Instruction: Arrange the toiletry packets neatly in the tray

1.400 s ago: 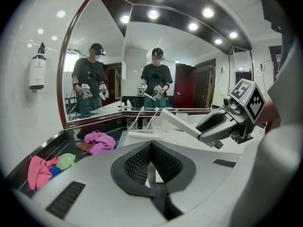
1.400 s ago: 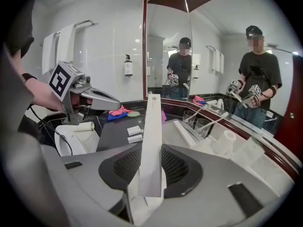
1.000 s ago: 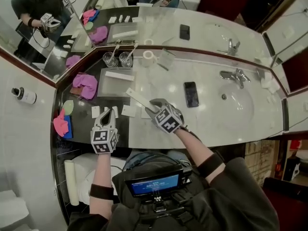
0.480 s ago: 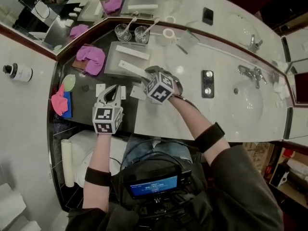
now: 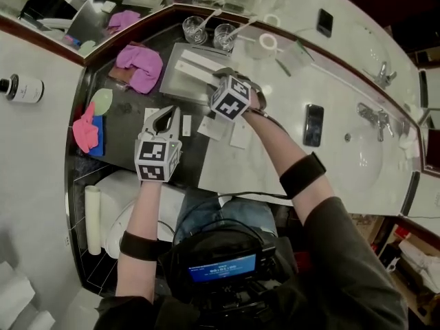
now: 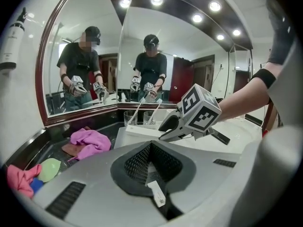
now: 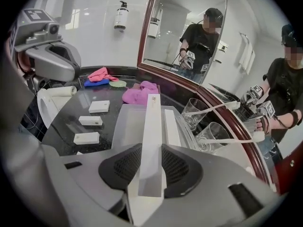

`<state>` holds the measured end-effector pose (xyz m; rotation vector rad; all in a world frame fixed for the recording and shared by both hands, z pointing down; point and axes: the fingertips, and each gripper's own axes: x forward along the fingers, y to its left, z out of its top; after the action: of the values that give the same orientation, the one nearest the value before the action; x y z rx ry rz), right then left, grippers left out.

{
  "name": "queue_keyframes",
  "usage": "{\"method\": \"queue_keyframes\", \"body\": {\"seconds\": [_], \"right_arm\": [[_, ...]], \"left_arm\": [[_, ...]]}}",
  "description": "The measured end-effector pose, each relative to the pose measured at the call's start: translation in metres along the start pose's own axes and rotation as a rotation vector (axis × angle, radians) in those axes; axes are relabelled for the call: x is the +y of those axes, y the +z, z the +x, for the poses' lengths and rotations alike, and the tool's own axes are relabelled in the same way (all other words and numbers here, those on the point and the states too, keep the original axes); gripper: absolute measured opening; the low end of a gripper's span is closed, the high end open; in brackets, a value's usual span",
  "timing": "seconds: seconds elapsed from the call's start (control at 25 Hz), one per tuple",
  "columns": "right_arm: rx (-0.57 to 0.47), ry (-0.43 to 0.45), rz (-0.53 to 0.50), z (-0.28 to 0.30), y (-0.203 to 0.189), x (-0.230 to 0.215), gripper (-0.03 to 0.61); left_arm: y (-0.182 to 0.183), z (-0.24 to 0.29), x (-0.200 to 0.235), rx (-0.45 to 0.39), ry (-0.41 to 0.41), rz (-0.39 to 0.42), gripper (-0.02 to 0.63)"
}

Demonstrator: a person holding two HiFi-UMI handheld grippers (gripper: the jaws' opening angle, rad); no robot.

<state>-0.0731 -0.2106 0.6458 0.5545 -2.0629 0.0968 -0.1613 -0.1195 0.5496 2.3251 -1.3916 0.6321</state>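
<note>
I see tray [image 5: 177, 86] at counter's back edge nr mirror corner, one long white packet [image 7: 171, 126] inside, my R gripper [image 7: 150, 151] clamped on 2nd long packet [image 7: 152, 126] over tray, L gripper [image 6: 150, 145] jaws together, small packets [image 7: 90, 121] on counter's dark left end, white bit under L jaws hard to make out.

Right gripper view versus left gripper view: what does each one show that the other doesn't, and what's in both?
Only the right gripper view shows the grip itself, its jaws clamped on a long white packet, plus the toilet paper roll. Only the left gripper view shows the right gripper from outside with its marker cube, the black phone, and the left gripper shut. Both show the tray, the pink cloth, two glasses and the mirror.
</note>
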Motion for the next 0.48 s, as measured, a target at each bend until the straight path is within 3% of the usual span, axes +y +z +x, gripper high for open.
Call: {"method": "queue_keyframes", "body": {"seconds": [0.48], "right_arm": [[0.041, -0.036, -0.073, 0.034, -0.007, -0.016, 0.156]], "left_arm": [[-0.014, 0.007, 0.025, 0.019, 0.032, -0.039, 0.002]]}}
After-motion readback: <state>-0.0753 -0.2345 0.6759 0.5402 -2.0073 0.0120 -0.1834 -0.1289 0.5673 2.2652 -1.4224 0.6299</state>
